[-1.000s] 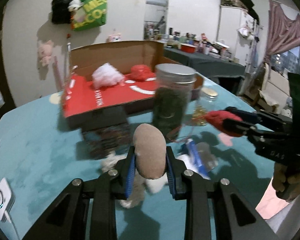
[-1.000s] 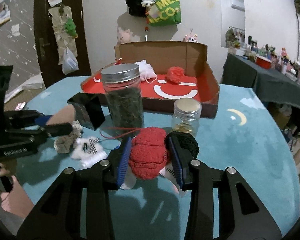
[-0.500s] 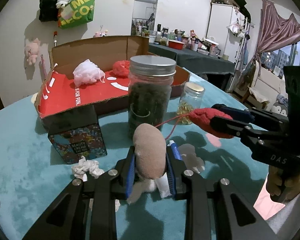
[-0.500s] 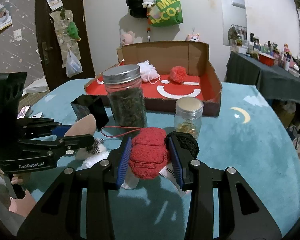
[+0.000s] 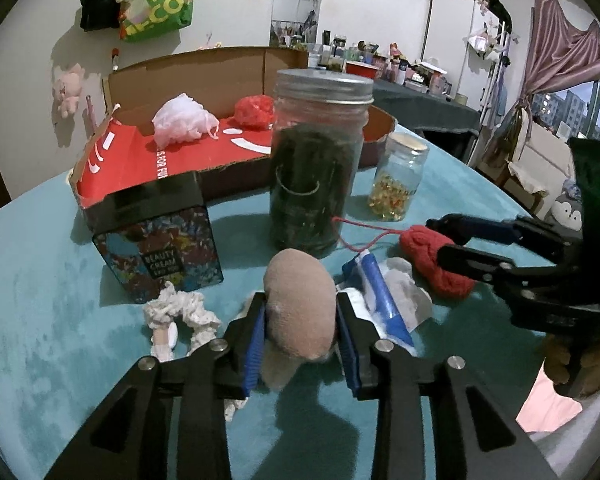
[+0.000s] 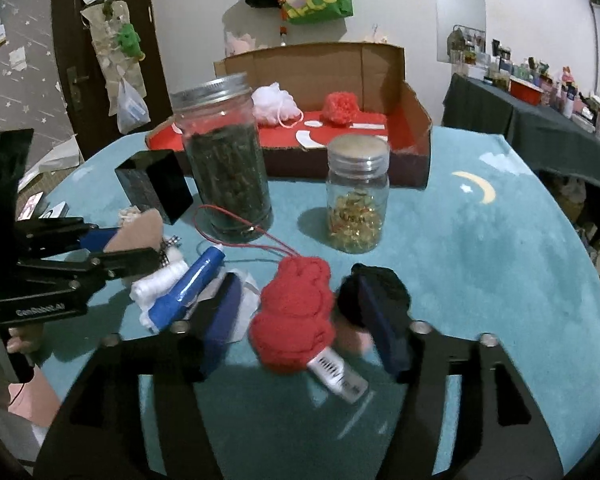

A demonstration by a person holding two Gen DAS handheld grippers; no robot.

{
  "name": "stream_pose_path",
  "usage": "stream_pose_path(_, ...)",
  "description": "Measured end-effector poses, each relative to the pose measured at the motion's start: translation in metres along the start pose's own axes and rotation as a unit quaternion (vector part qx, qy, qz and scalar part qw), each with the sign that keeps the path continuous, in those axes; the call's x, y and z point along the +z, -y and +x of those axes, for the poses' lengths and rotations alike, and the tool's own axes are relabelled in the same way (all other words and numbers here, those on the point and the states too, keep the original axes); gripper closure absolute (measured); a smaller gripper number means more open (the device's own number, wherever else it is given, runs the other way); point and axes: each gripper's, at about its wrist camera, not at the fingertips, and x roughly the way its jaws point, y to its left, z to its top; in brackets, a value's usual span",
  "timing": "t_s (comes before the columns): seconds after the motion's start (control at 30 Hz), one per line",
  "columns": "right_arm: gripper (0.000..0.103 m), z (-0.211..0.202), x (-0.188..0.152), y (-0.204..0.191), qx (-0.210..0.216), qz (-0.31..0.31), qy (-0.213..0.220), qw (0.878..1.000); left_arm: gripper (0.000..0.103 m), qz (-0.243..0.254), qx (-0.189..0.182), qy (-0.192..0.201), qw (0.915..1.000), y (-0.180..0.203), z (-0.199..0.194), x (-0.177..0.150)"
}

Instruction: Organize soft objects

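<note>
- The left gripper (image 5: pixel 301 334) pinches a tan plush piece (image 5: pixel 300 312) between its blue-padded fingers (image 5: pixel 255 346).
- At the right, the right gripper (image 5: pixel 440 236) sits around a red knitted toy (image 5: pixel 434 264) (its red cord trails toward the tall jar (image 5: pixel 318 160)).
- A red-lined cardboard box (image 5: pixel 172 152) stands behind, on the teal counter (image 5: pixel 44 280).

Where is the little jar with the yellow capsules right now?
The little jar stands upright on the teal table, to the right of the tall dark-filled jar and just in front of the red cardboard box.
</note>
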Motion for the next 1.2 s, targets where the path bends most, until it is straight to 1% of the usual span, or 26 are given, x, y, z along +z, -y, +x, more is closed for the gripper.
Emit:
stream_pose_path(0.07, 0.04, -0.003, 0.001, -0.003, 0.0, -0.006, 0.007, 1.0, 0.067, 0.0, 0.0, -0.003, 1.0, 0.0, 0.001, -0.001)
stream_pose_path(0.17, 0.041, -0.001, 0.002, -0.008, 0.016, -0.009, 0.006, 1.0, 0.067, -0.001, 0.0, -0.005, 1.0, -0.001, 0.003, -0.001)
stream_pose_path(0.3, 0.041, 0.007, 0.001, -0.015, 0.02, -0.015, -0.008, 1.0, 0.067, -0.005, -0.001, -0.006, 1.0, -0.003, 0.003, -0.001)
stream_pose_path(0.4, 0.041, 0.012, -0.002, -0.014, 0.012, -0.011, -0.018, 1.0, 0.066, -0.004, -0.003, -0.007, 1.0, -0.003, 0.002, -0.001)
stream_pose_path(0.47, 0.041, 0.014, -0.002, -0.009, 0.005, -0.003, -0.023, 1.0, 0.063, 0.0, -0.003, -0.007, 1.0, -0.003, 0.003, -0.001)
stream_pose_path(0.57, 0.041, 0.017, -0.003, -0.001, 0.012, 0.017, -0.032, 0.999, 0.062, 0.004, -0.001, -0.009, 1.0, -0.002, 0.005, -0.002)
stream_pose_path(0.73, 0.041, 0.02, -0.004, 0.002, 0.028, 0.025, -0.042, 0.998, 0.062, -0.004, -0.006, -0.012, 0.9999, -0.005, 0.007, -0.002)
stream_pose_path(0.77, 0.053, 0.021, -0.005, 0.004, 0.034, 0.028, -0.043, 0.998, 0.062, -0.004, -0.006, -0.011, 0.9999, -0.004, 0.007, -0.001)
stream_pose_path(0.8, 0.068, 0.021, -0.006, 0.005, 0.036, 0.031, -0.044, 0.998, 0.063, -0.005, -0.006, -0.011, 0.9999, -0.004, 0.007, -0.001)
stream_pose_path(0.83, 0.069, 0.021, -0.006, 0.007, 0.039, 0.037, -0.043, 0.998, 0.068, -0.003, -0.006, -0.01, 0.9999, -0.004, 0.006, -0.001)
stream_pose_path(0.9, 0.069, 0.017, -0.006, 0.011, 0.055, 0.05, -0.036, 0.997, 0.075, 0.003, -0.008, -0.007, 0.9999, -0.003, 0.004, -0.001)
stream_pose_path(1.07, 0.07, -0.004, 0.005, 0.002, 0.047, 0.024, 0.003, 0.999, 0.076, 0.019, -0.006, 0.015, 0.9997, 0.004, -0.007, 0.005)
stream_pose_path(1.2, 0.07, -0.008, 0.011, -0.004, 0.048, 0.013, 0.012, 0.999, 0.076, 0.022, -0.012, 0.022, 0.9994, 0.007, -0.01, 0.01)
